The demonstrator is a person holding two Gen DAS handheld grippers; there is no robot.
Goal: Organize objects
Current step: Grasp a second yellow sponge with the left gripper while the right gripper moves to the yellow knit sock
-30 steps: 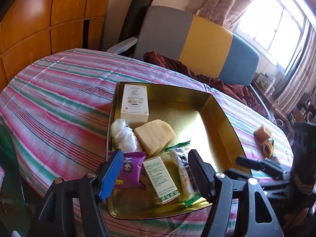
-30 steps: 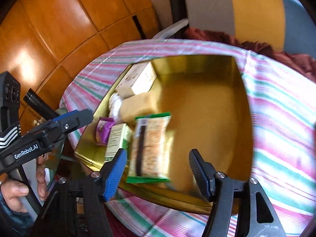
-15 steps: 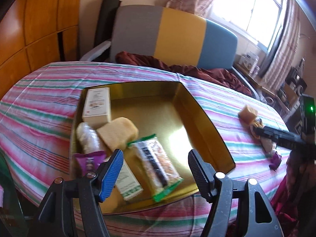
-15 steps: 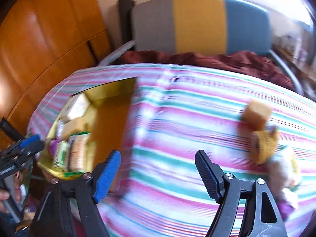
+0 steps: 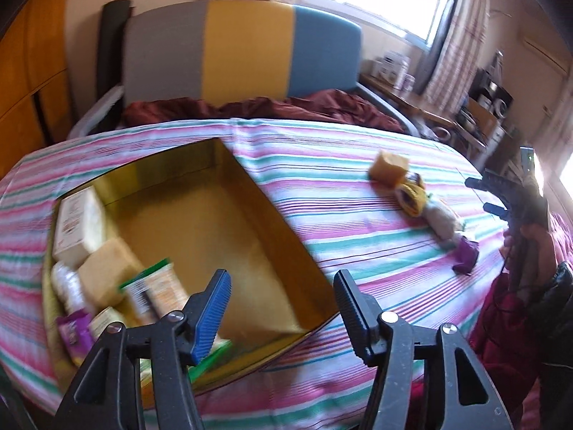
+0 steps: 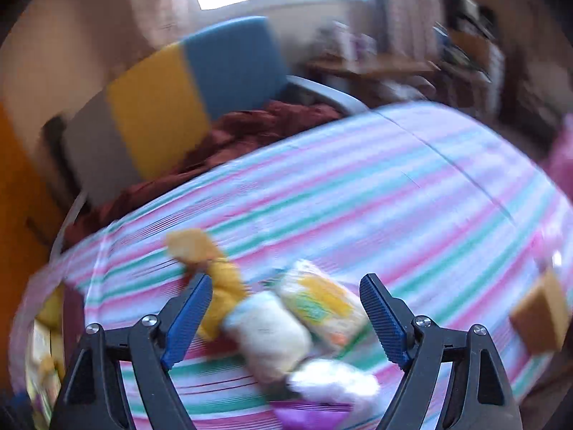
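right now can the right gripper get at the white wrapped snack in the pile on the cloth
Probably yes: the right gripper is open and empty, with the white wrapped snack between its fingers, nothing covering it. Neighbouring packets crowd it, and blur hides the height.

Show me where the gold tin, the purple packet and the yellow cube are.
gold tin [image 5: 222,236]: left wrist view, bare floor.
purple packet [image 5: 465,261]: left wrist view, its middle.
yellow cube [image 5: 388,167]: left wrist view, front face.

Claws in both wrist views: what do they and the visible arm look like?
Left claw: black angular frame with silver screws, one ribbed blue pad, one black. Right claw: same frame, both pads blue. The holding hand shows a dark cuff over a red sleeve.
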